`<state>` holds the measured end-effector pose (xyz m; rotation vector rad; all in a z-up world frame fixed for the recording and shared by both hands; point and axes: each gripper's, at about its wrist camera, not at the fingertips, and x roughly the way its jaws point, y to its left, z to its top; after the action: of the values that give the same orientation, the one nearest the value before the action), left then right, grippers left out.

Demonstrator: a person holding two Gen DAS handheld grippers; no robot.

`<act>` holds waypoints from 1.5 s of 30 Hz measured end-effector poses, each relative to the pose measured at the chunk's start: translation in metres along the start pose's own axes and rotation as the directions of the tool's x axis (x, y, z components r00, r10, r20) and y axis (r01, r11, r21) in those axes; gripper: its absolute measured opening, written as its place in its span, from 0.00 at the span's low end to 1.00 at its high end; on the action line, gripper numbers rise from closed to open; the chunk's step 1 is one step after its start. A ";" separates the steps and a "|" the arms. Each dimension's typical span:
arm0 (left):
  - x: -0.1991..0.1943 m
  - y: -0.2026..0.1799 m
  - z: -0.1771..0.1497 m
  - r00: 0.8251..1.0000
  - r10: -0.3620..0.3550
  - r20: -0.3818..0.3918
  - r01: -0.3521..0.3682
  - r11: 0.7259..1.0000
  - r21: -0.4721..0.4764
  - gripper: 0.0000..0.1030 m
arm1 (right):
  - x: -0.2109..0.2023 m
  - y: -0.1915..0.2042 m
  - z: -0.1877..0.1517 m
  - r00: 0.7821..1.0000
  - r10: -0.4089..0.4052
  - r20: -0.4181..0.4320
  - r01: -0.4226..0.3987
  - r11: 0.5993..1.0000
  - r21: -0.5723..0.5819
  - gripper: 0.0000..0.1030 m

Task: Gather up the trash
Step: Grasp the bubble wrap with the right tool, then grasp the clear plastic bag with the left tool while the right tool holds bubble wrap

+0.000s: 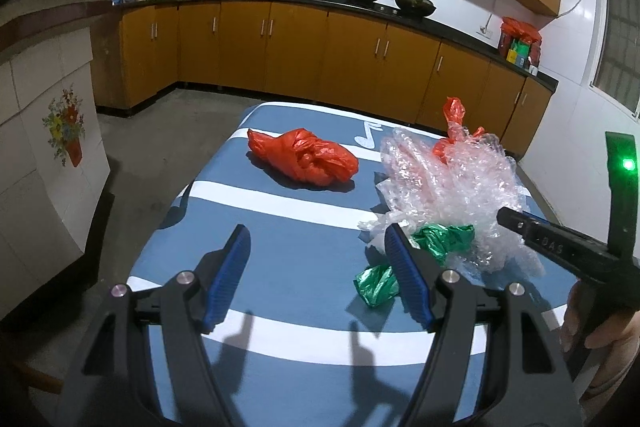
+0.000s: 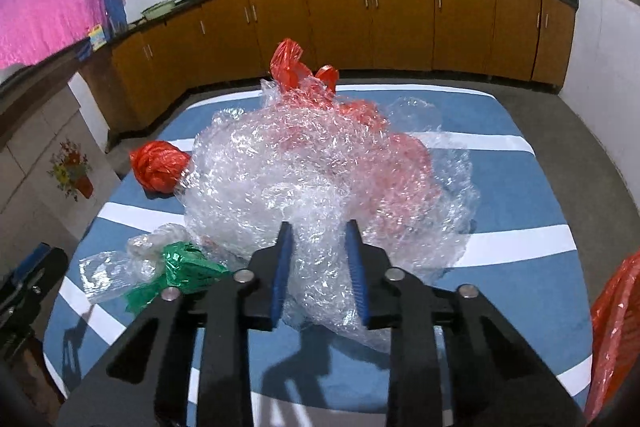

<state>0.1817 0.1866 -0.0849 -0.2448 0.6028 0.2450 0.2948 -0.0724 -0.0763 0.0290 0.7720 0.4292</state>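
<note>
Right gripper (image 2: 320, 259) has its blue pads (image 2: 283, 267) clamped narrow on the near part of the clear bubble wrap (image 2: 280, 163), wrap bunched between them. The bubble wrap sits in a big crumpled heap mid-table toward the right edge of the table (image 1: 280, 211), which is covered in a blue cloth with white stripes. A red bag (image 2: 296, 67) pokes up out of the heap on its far side and shows through the plastic.

Left gripper (image 1: 316, 263) stands wide, nothing between the fingers (image 1: 228, 279), hovering over the near-left part of the table. Its right finger is just beside the green wrapper (image 1: 440, 239) (crumpled foil-looking plastic, contact cannot be told), which lies at the near edge of the heap next to a scrap of clear film (image 2: 108, 271).

A second crumpled red bag (image 1: 304, 157) lies alone toward the far-left side of the table, apart from the heap.

Wooden cabinets (image 1: 280, 51) run along the wall behind.
</note>
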 end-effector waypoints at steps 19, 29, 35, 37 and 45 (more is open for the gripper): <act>0.000 -0.015 -0.001 1.000 -0.021 0.006 0.021 0.999 0.038 0.67 | -0.056 -0.044 -0.007 0.992 -0.061 0.113 0.051 0.994 0.092 0.21; 0.018 -0.031 0.002 0.998 -0.053 -0.027 0.056 0.993 0.101 0.64 | -0.059 -0.056 -0.014 0.992 -0.084 0.094 0.073 0.990 0.117 0.21; 0.044 -0.040 0.006 0.994 -0.068 -0.083 0.080 0.987 0.140 0.56 | -0.058 -0.054 -0.018 0.994 -0.073 0.084 0.064 0.992 0.109 0.21; 0.053 -0.039 0.004 0.992 -0.064 -0.107 0.079 0.988 0.135 0.56 | -0.059 -0.054 -0.018 0.994 -0.071 0.082 0.062 0.992 0.107 0.21; 0.079 -0.043 0.003 0.981 -0.081 -0.175 0.102 0.989 0.109 0.56 | -0.057 -0.055 -0.021 0.995 -0.066 0.070 0.059 0.993 0.101 0.21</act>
<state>0.2586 0.1591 -0.1219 -0.1799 0.7710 0.0992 0.2641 -0.1478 -0.0631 0.1118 0.7199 0.3289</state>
